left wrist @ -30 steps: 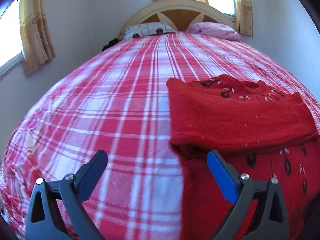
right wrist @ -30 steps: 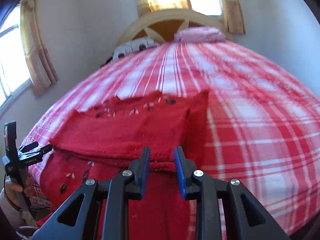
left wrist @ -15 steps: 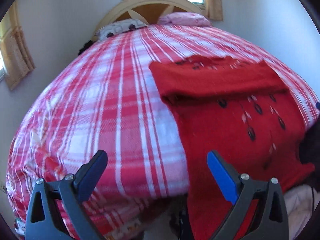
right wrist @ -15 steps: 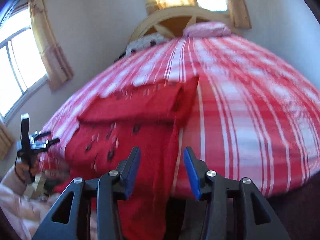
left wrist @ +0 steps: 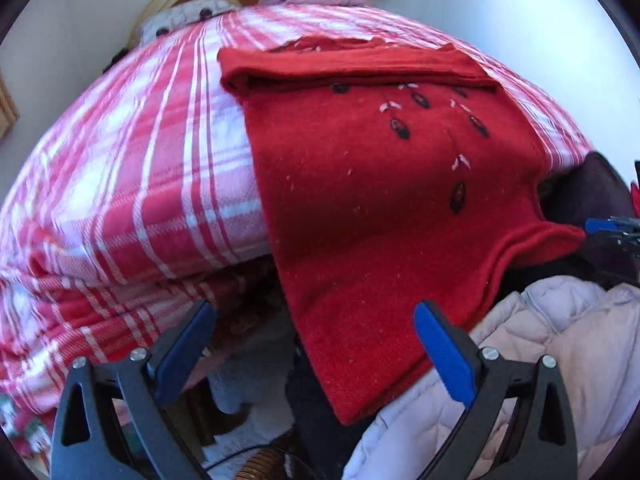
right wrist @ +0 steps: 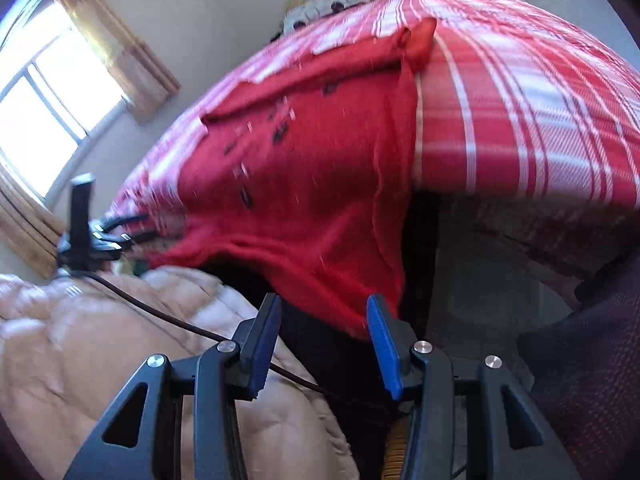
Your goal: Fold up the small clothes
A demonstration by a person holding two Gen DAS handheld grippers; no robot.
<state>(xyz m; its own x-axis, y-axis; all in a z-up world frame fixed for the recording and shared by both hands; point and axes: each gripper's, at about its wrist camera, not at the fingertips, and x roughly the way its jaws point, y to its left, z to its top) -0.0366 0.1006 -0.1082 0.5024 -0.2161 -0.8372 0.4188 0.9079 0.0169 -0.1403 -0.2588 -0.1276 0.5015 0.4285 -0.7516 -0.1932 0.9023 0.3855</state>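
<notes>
The left hand-held gripper (left wrist: pixel 314 340) is spread wide and empty below the hem of the red knitted sweater with dark leaf motifs (left wrist: pixel 384 184); the right hand-held gripper (right wrist: pixel 322 332) is also parted, gripping nothing. The sweater's top is folded on the red-and-white plaid bed (left wrist: pixel 132 168) while its lower half hangs over the edge. Unheld, that hanging weight could drag the fold off the bed.

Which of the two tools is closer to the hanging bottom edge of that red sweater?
Hard to call. Both are open and not touching the red sweater: the left tool faces its left bottom corner, the right tool sits under its right bottom corner.
</notes>
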